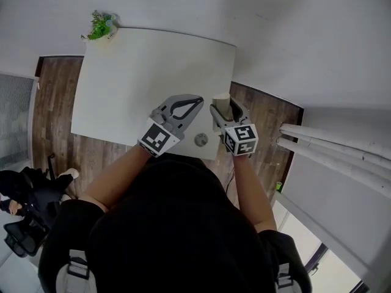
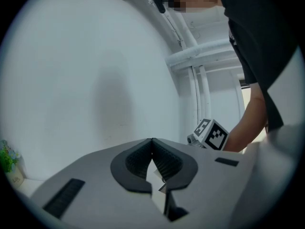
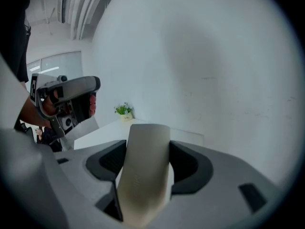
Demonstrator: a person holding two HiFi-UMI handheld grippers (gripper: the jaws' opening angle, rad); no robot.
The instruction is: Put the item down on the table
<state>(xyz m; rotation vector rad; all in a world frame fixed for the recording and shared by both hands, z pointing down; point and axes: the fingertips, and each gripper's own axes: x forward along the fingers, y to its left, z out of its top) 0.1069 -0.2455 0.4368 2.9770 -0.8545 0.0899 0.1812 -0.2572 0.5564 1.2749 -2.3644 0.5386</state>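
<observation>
Beige item [image 3: 143,175] clamped between right tool [image 3: 146,149] jaws; left tool [image 2: 152,146] jaws pressed together, empty.

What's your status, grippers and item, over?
Left gripper shut, empty. Right gripper shut on beige item, at table edge. Plant at far corner, not in the way.

I wore a black short-sleeved top [image 1: 177,224] with pale grey straps [image 1: 76,267] at both shoulders. My left gripper [image 1: 199,99] and right gripper [image 1: 232,106] had smooth grey shells, each bearing a white cube [image 1: 160,138] printed with black square markers. Black ribbed pads [image 2: 167,162] lined the jaws, and dark rectangular slots [image 2: 64,198] marked the casing.
</observation>
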